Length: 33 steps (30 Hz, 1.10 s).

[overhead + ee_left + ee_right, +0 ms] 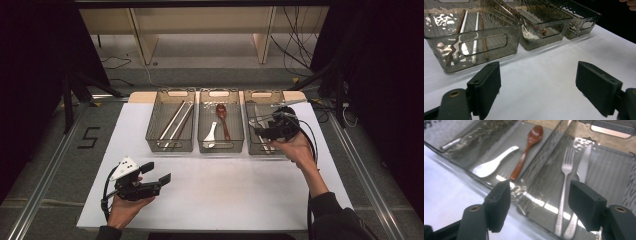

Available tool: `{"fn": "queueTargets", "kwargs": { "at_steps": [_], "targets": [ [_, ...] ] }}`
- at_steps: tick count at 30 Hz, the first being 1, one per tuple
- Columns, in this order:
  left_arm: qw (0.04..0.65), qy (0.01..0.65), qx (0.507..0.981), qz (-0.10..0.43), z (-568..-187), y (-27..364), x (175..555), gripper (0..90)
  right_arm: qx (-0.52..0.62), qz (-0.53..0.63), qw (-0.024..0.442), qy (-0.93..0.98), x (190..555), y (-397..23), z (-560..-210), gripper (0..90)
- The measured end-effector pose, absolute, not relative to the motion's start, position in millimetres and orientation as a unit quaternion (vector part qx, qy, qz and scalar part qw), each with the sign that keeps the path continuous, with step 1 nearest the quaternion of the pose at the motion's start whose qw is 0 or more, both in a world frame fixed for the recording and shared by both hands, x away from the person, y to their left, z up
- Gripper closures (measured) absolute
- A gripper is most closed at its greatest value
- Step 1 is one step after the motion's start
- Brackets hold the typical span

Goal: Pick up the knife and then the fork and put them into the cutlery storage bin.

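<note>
We see a fork point(565, 173) and a knife point(582, 167) lying side by side on the floor of the right-hand basket point(614, 177). Just above them hangs the right gripper point(540, 202), its jaws spread with nothing between. The middle basket point(220, 146) holds a white spoon point(491, 164) and a brown wooden spoon point(529, 145); the left basket point(170, 147) holds chopsticks point(176, 120). Well apart, the left gripper point(537, 87) hovers over the white table point(225, 185), jaws also spread and empty.

fork point(566, 170) | silver, flat in right bin point(614, 177), tines toward far end | knife point(584, 162) | silver, flat just beside fork, parallel, on its right in the right gripper view | both lying free, untouched
</note>
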State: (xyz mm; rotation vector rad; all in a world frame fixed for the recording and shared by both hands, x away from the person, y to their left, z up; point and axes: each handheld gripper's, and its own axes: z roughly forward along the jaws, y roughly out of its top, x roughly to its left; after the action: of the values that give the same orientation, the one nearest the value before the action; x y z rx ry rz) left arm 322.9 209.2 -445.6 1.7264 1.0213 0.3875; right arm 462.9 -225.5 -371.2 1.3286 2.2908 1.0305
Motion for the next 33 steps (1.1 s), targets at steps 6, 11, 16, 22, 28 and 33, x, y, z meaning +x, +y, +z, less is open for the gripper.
{"fn": "queueTargets", "kwargs": {
  "at_steps": [6, 11, 16, 22, 28, 33],
  "targets": [
    [0.522, 0.427, 0.721, 0.162, -446, 209, 323, 19.8, 0.456, 0.377, 0.152, 0.792, 449, -221, -371, 30.9],
    [0.522, 0.425, 0.722, 0.162, -446, 210, 323, 19.7, 0.448, 0.390, 0.155, 0.789, 436, -217, -373, 29.2],
    [0.521, 0.425, 0.722, 0.161, -446, 210, 322, 19.7, 0.442, 0.405, 0.155, 0.785, 422, -216, -378, 28.7],
    [0.523, 0.426, 0.721, 0.158, -445, 210, 323, 19.7, 0.438, 0.416, 0.157, 0.781, 407, -215, -386, 28.0],
    [0.524, 0.427, 0.720, 0.158, -445, 210, 323, 19.7, 0.433, 0.425, 0.158, 0.779, 396, -215, -394, 27.2],
    [0.524, 0.428, 0.719, 0.158, -445, 210, 323, 19.7, 0.432, 0.433, 0.154, 0.776, 387, -216, -399, 26.8]
  ]
}}
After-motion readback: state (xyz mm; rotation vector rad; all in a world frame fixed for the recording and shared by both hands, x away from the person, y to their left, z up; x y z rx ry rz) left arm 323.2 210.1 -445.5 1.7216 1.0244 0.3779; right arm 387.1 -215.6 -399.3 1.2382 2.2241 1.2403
